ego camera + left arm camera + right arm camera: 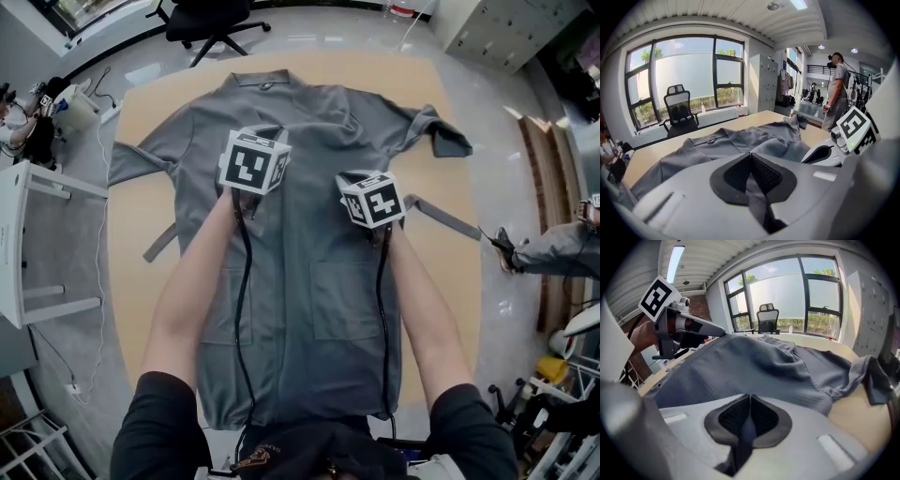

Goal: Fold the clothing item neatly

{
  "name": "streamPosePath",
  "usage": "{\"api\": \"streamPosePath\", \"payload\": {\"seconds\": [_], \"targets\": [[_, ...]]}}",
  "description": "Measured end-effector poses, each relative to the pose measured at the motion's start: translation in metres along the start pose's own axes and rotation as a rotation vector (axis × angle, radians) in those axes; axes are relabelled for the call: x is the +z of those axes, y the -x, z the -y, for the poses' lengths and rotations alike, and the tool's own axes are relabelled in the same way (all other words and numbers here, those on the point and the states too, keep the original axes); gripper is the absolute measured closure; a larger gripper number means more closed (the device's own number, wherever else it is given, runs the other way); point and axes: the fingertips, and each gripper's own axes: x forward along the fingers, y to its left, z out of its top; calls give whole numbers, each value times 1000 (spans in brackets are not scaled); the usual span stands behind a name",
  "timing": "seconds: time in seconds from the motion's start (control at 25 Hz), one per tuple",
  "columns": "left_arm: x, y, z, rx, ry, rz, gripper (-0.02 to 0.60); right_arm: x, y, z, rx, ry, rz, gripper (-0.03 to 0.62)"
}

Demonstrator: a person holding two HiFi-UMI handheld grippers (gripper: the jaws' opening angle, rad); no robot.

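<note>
A grey short-sleeved garment (309, 272) lies spread flat on the wooden table (131, 244), its collar at the far end and its hem toward me. My left gripper (255, 150) sits over the chest left of centre. In the left gripper view the left gripper (751, 159) is shut with a fold of grey cloth (757, 197) pinched between the black pads. My right gripper (367, 187) is over the chest right of centre. In the right gripper view the right gripper (749, 401) is also shut on a pinch of the cloth (743, 437). The fingertips are hidden under the marker cubes in the head view.
A grey belt strap (450, 220) trails off the garment's right side toward the table edge. A black office chair (211, 23) stands beyond the table, a white rack (37, 244) at the left, cabinets (506, 33) at the far right. A person's leg (553, 248) shows at the right.
</note>
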Motion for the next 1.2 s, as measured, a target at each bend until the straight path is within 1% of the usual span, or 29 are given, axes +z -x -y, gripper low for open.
{"api": "streamPosePath", "payload": {"seconds": [0.08,0.2,0.32,0.44,0.56,0.68,0.8,0.88,1.0,1.08,1.12,1.16,1.2], "targets": [[-8,-3,-1,7,-17,-26,569,2,0,-1,4,11,5,577],[-30,-13,-7,23,3,-61,569,16,4,3,-1,28,42,578],[-46,-20,-13,36,32,-79,560,46,9,9,-7,43,100,579],[-59,-24,-14,30,56,-87,558,81,6,17,-4,73,139,577],[-68,-29,-14,12,100,-77,559,117,-10,24,13,114,161,577],[-72,-31,-17,-1,171,-56,560,146,-34,34,26,161,167,577],[-73,-34,-17,3,184,-55,560,157,-61,39,45,207,133,575],[-72,-37,-18,9,177,-67,560,158,-76,45,33,222,101,552],[-74,-39,-18,28,154,-89,566,149,-96,55,28,222,38,507],[-73,-39,-18,41,128,-98,574,142,-106,60,34,234,-17,504],[-73,-40,-18,45,115,-101,574,140,-110,61,39,243,-43,506],[-74,-40,-17,49,104,-102,574,140,-112,62,46,253,-62,528],[-74,-41,-16,50,98,-102,574,141,-112,63,52,261,-72,579]]}}
